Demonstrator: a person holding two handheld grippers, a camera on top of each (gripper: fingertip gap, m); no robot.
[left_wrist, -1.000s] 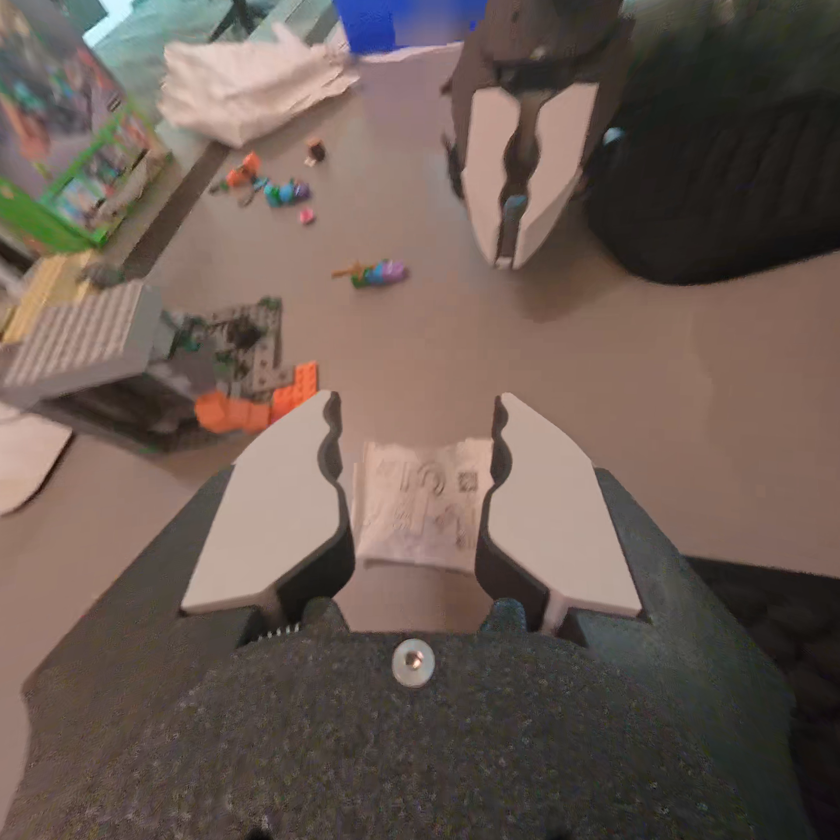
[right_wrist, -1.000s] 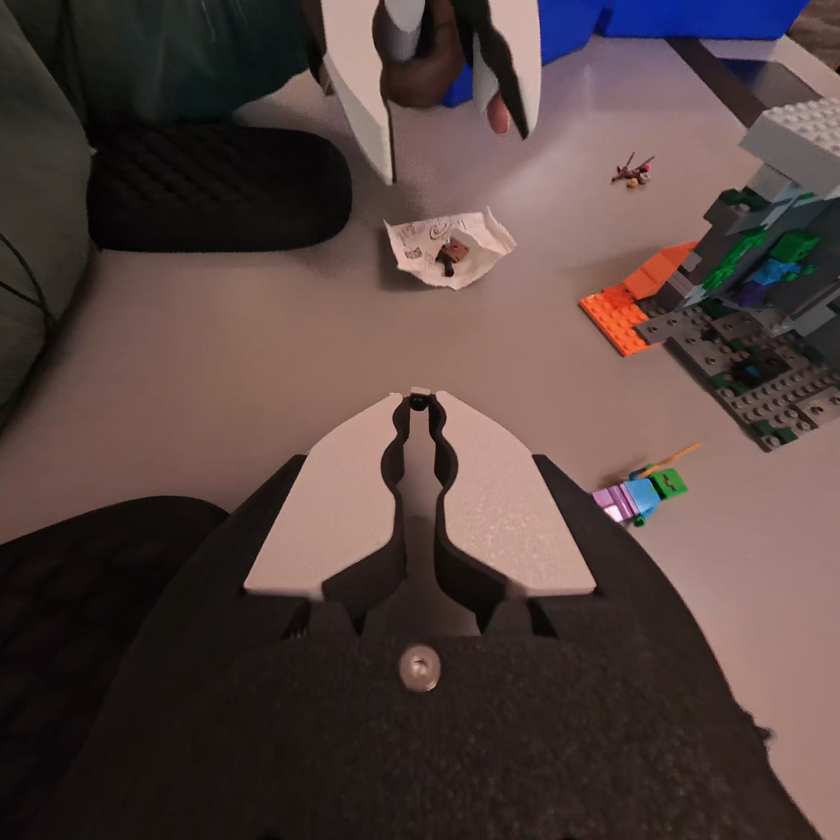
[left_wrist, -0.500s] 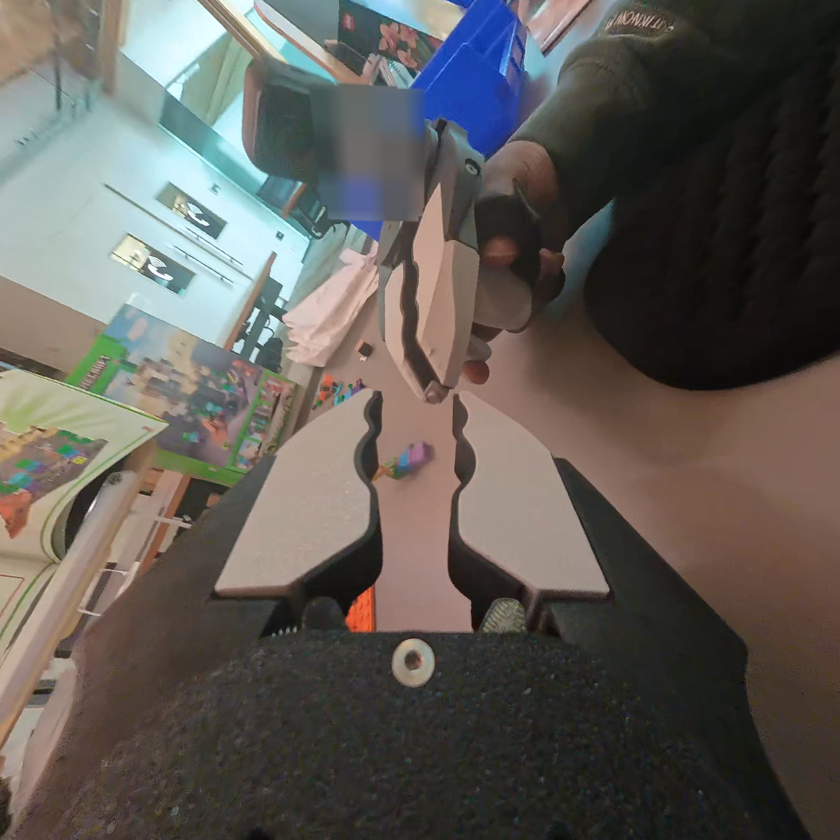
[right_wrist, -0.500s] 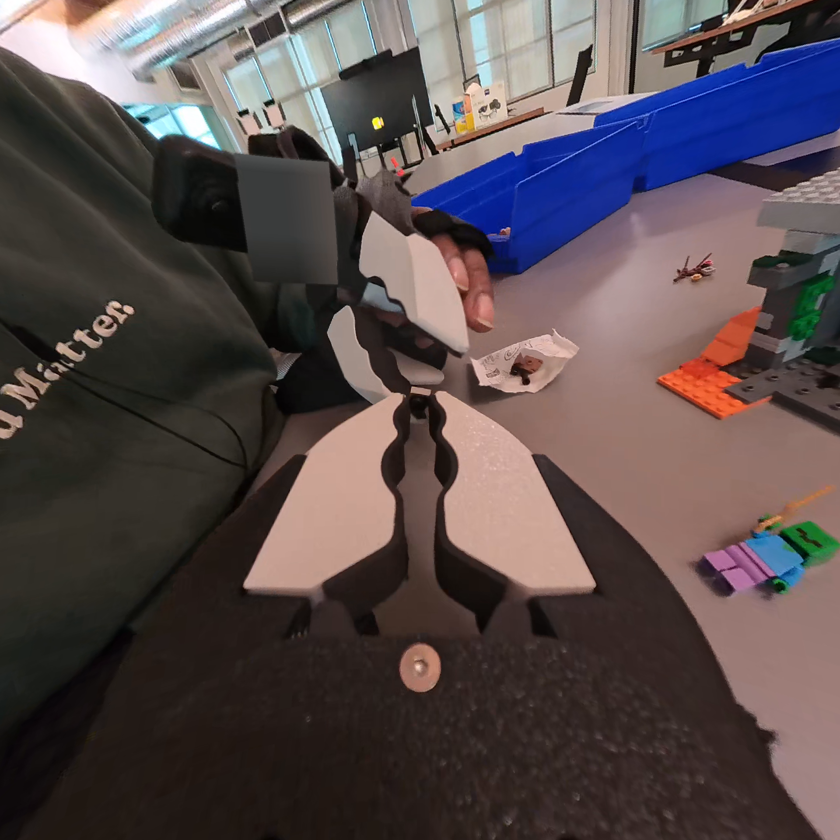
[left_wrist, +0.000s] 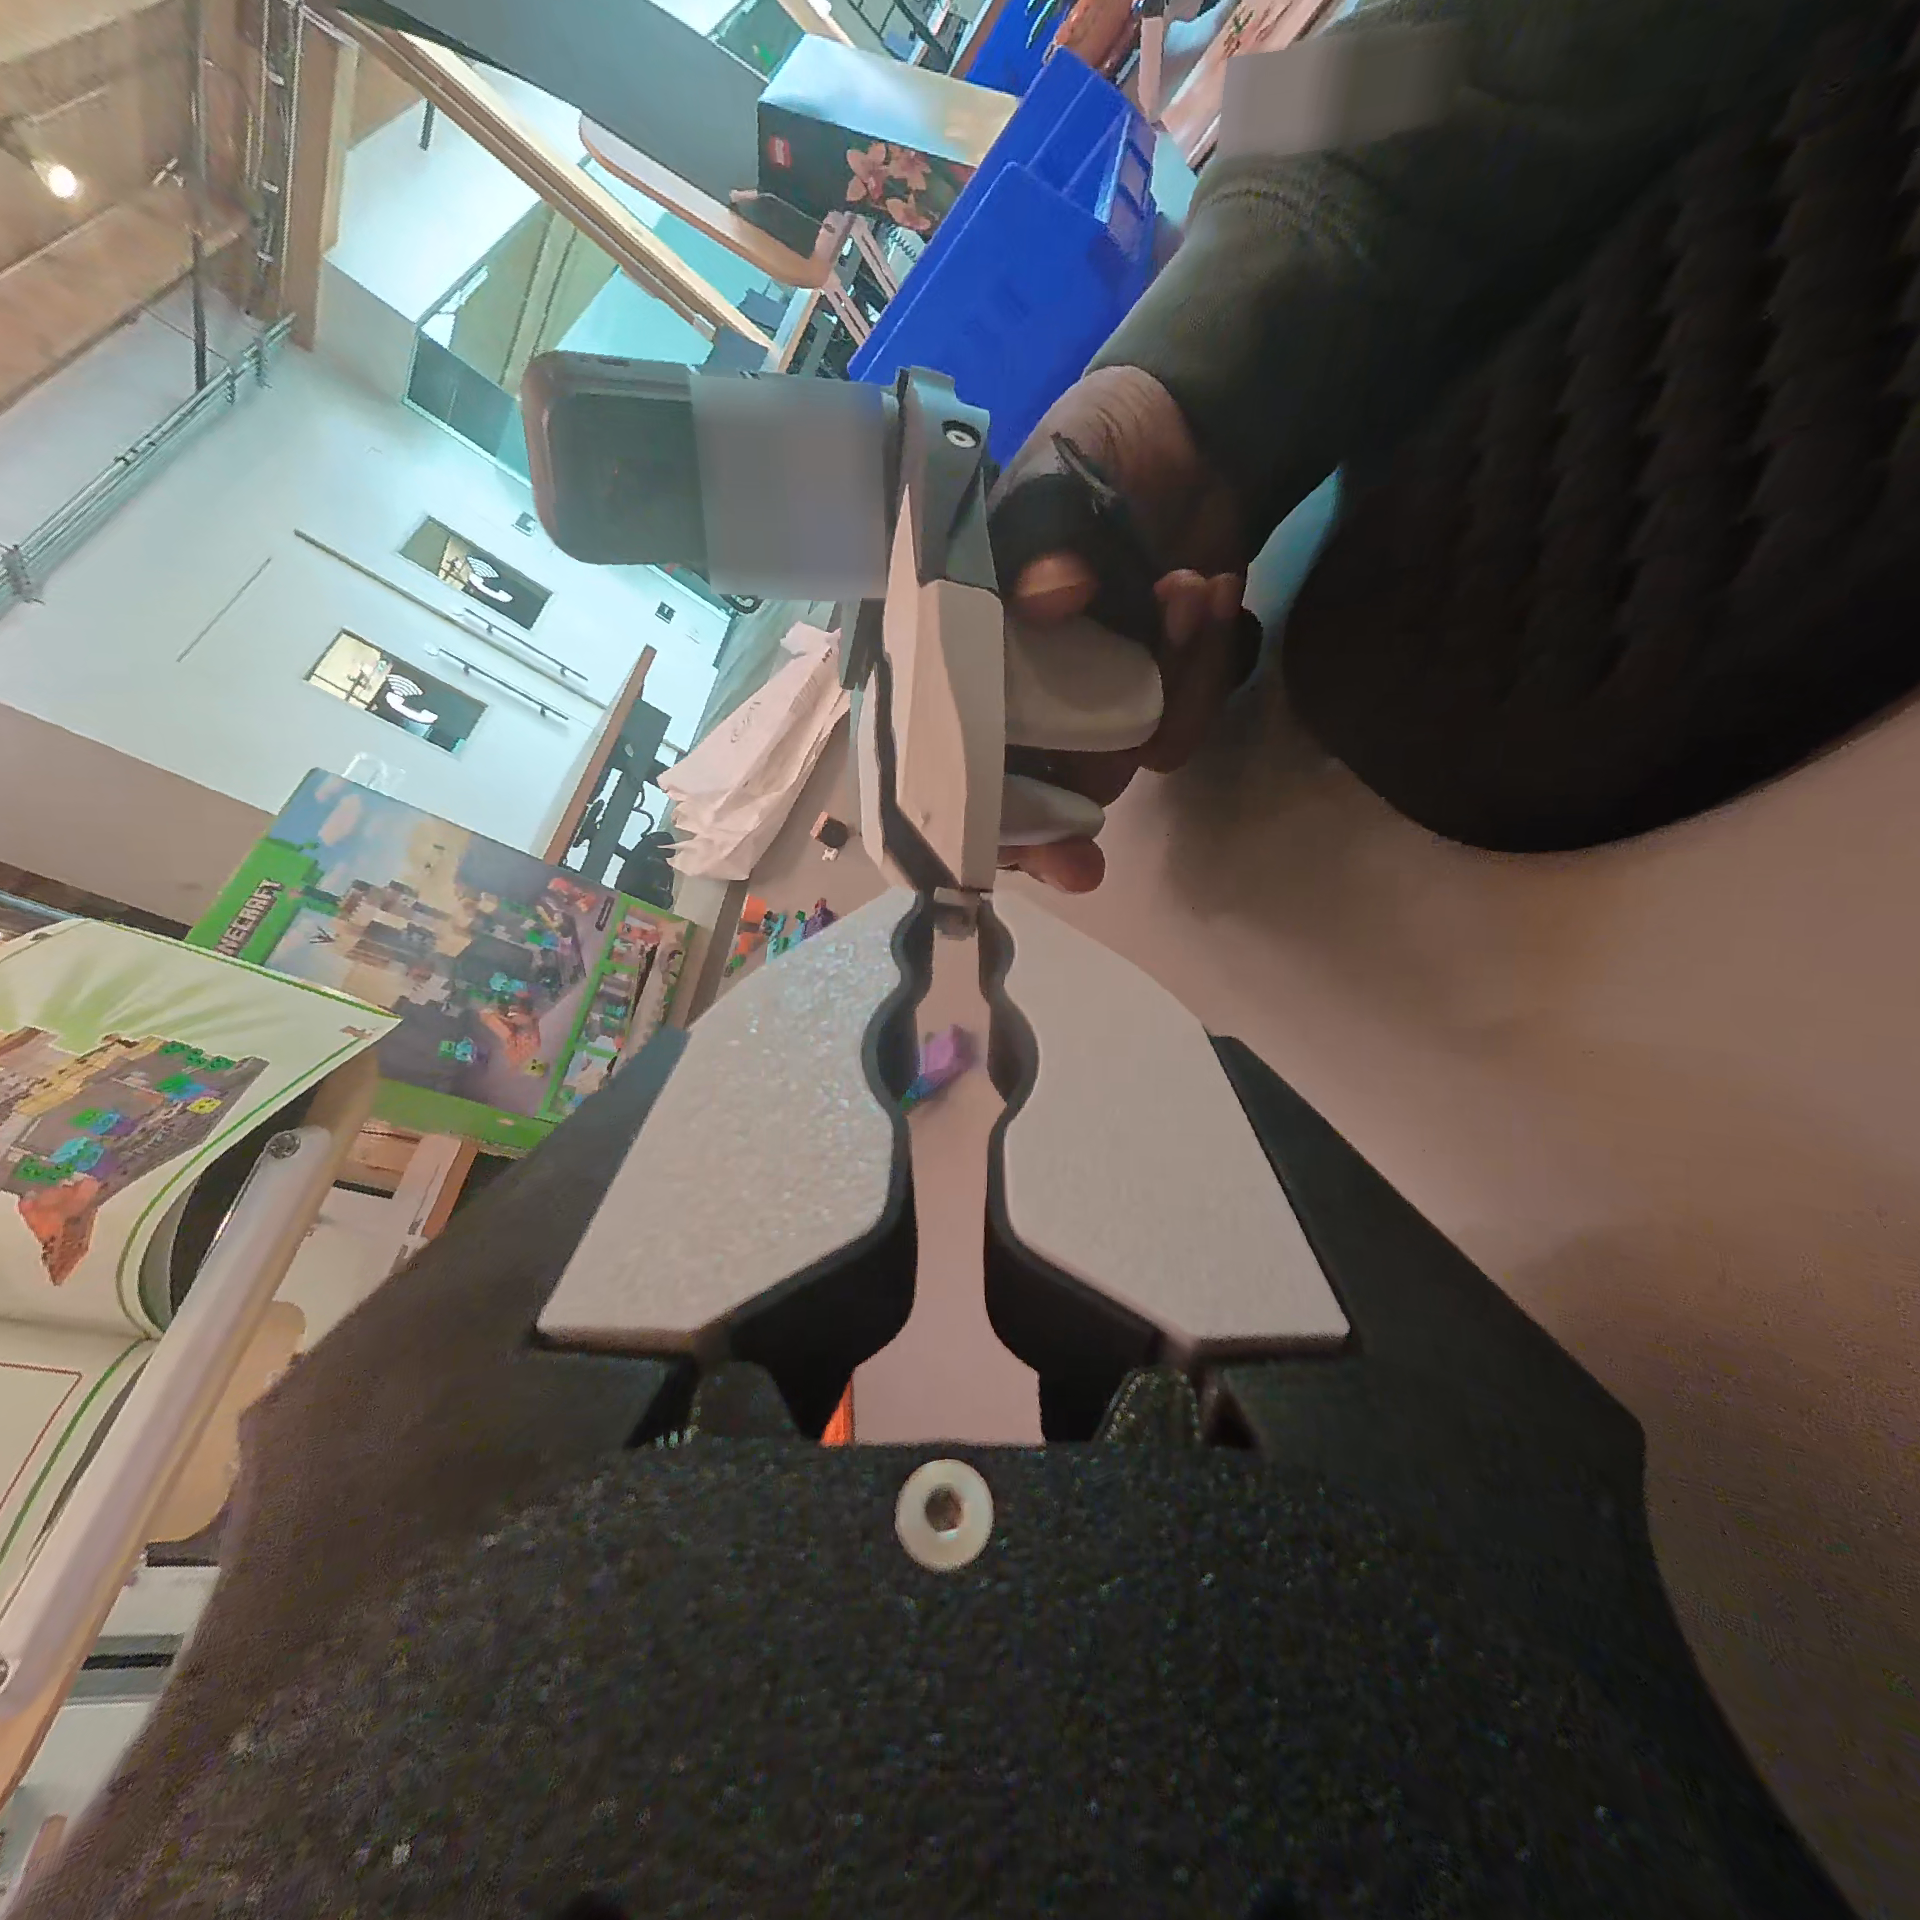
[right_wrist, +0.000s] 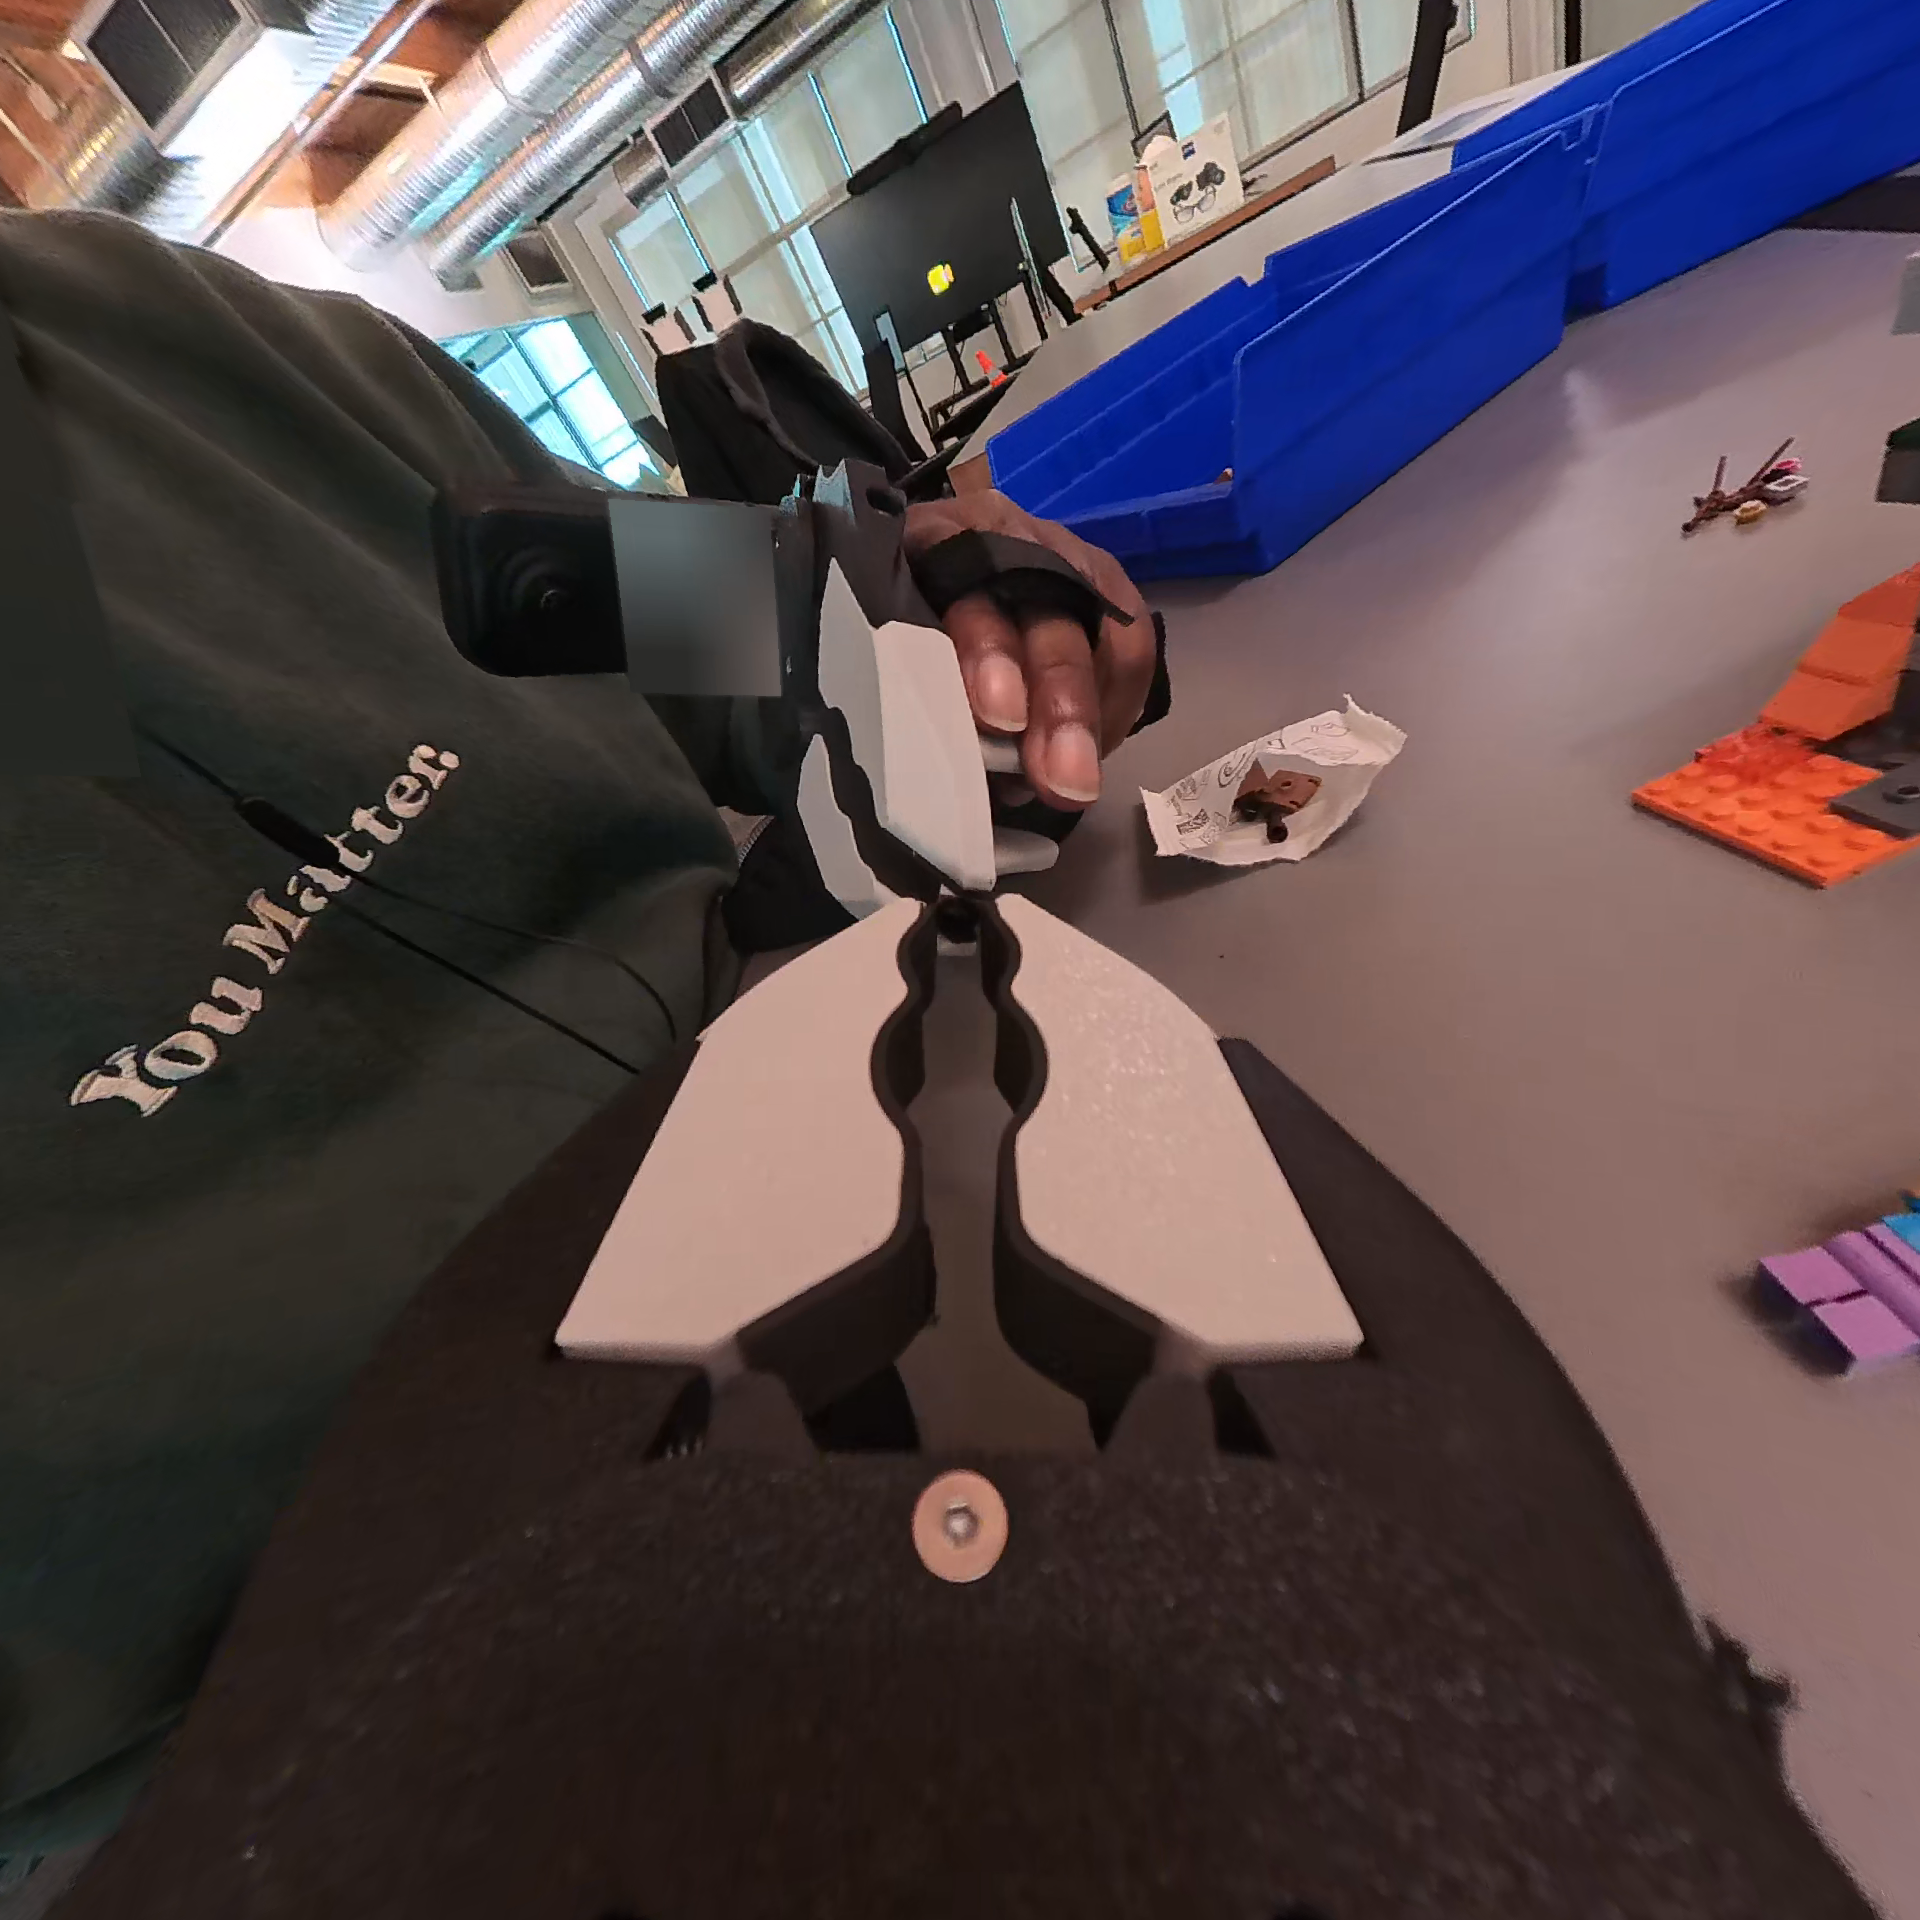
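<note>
My right gripper (right_wrist: 956, 914) is shut on a small grey and black brick piece (right_wrist: 954, 923) at its tips, held above the grey table (right_wrist: 1455, 1039). My left gripper (left_wrist: 951, 923) meets it tip to tip, its fingers closed on the same piece (left_wrist: 953, 902). Each gripper shows in the other's view, held in a hand: the right one (left_wrist: 951, 885) in the left wrist view, the left one (right_wrist: 948, 888) in the right wrist view. Both are close in front of the person's dark green sweatshirt (right_wrist: 260, 831).
A torn paper wrapper (right_wrist: 1340, 743) holding a brown piece lies on the table. An orange brick plate (right_wrist: 1766, 810), a purple minifigure (right_wrist: 1849, 1299) and blue bins (right_wrist: 1351, 364) are on the right. A brick-set box (left_wrist: 468, 956) and a booklet (left_wrist: 135, 1091) stand at the left. The tips of both grippers are at nearly the same place. Left tips and right tips are each some 15 cm from the purple minifigure (right_wrist: 1849, 1299). Seen from the left wrist view (left_wrist: 947, 1046) as well.
Both grippers rose from the table and tilted toward each other. The left gripper closed from wide open onto the piece held in the right gripper's tips.
</note>
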